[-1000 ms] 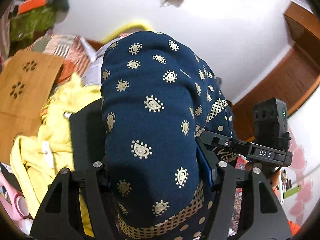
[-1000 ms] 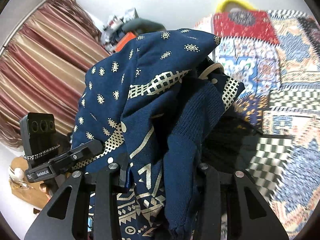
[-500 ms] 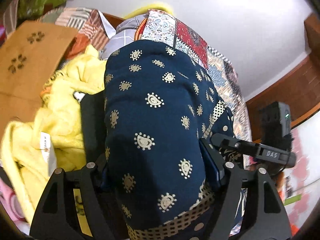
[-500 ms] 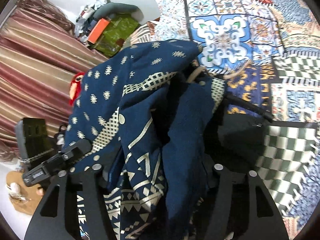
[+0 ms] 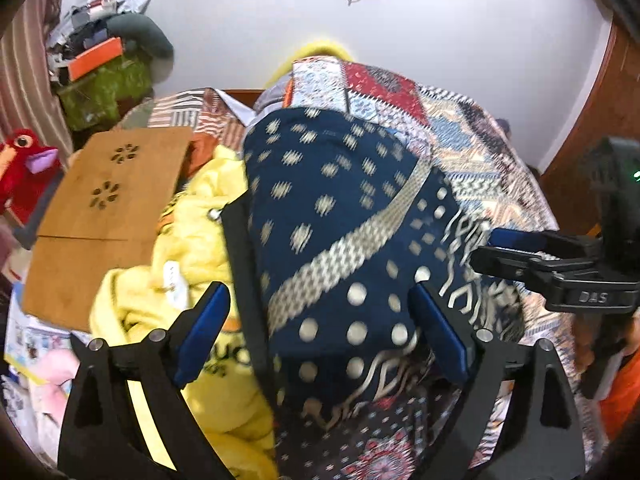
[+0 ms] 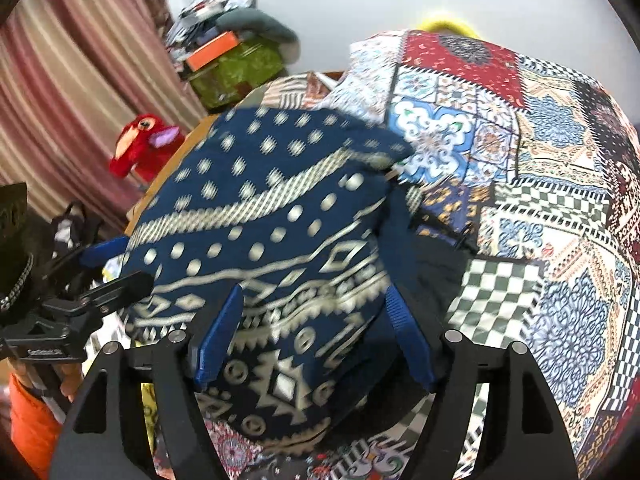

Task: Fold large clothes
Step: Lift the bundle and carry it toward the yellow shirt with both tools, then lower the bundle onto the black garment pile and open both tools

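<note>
A navy garment with gold dots and geometric bands [image 5: 336,240] lies bunched on the patchwork bedspread [image 5: 472,148]. My left gripper [image 5: 320,332] is open, its blue pads either side of the cloth. My right gripper [image 6: 312,340] is also open, jaws spread around the same garment [image 6: 272,232]. Each gripper shows in the other's view, the right one [image 5: 540,256] at the right edge and the left one [image 6: 92,280] at the left edge. The cloth is motion-blurred.
A yellow garment [image 5: 188,272] lies to the left of the navy one. A wooden lap board [image 5: 100,216] rests beyond it. A red plush bird [image 6: 140,148] and cluttered boxes [image 6: 232,60] stand by the striped curtain. Wooden door [image 5: 600,120] at right.
Both grippers have opened and let go of the navy garment. They have tilted down toward the bed, and the garment has dropped onto the bedspread.
</note>
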Demonstrator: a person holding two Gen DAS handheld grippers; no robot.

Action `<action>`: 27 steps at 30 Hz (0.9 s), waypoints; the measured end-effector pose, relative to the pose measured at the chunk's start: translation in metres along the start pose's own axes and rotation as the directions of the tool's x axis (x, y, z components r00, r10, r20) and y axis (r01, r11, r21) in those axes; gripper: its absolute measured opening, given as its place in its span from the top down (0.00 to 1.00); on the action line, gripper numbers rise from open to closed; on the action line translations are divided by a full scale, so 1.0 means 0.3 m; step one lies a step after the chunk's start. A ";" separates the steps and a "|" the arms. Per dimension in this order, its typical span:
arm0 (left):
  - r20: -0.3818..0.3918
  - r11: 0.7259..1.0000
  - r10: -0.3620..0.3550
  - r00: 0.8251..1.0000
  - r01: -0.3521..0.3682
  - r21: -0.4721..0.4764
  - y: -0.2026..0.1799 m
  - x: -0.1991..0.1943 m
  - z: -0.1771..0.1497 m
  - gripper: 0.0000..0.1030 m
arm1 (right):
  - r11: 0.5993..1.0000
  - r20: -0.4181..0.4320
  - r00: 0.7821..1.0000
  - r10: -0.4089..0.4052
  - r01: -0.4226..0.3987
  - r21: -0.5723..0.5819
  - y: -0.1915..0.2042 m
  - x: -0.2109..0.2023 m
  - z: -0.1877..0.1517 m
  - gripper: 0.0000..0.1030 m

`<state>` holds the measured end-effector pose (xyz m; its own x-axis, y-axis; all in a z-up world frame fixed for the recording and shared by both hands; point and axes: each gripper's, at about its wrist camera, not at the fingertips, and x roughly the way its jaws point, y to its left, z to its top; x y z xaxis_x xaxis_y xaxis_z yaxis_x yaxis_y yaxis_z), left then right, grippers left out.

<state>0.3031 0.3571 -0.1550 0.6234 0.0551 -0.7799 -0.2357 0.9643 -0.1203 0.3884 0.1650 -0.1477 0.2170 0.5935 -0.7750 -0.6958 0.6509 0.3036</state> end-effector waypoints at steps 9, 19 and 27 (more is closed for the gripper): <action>-0.008 0.998 0.013 1.000 -0.014 -0.069 0.032 -0.051 -0.102 0.10 | 0.996 -0.030 0.997 -0.077 0.076 -0.036 0.021 -0.012 -0.107 0.31; 0.105 0.993 0.120 0.987 -0.121 0.008 -0.097 -0.292 -0.140 0.11 | 0.997 0.128 0.989 -0.076 0.079 -0.018 0.067 -0.330 -0.129 0.31; 0.378 0.985 0.123 0.918 -0.158 0.063 -0.281 -0.693 -0.144 0.11 | 0.996 0.364 0.930 -0.048 0.072 -0.052 0.214 -0.658 -0.170 0.31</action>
<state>0.1611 0.2532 -0.0092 0.8247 0.2670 -0.4986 -0.2838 0.9579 0.0436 0.2661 0.0655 -0.0034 0.4847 0.6928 -0.5339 -0.7130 0.6665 0.2175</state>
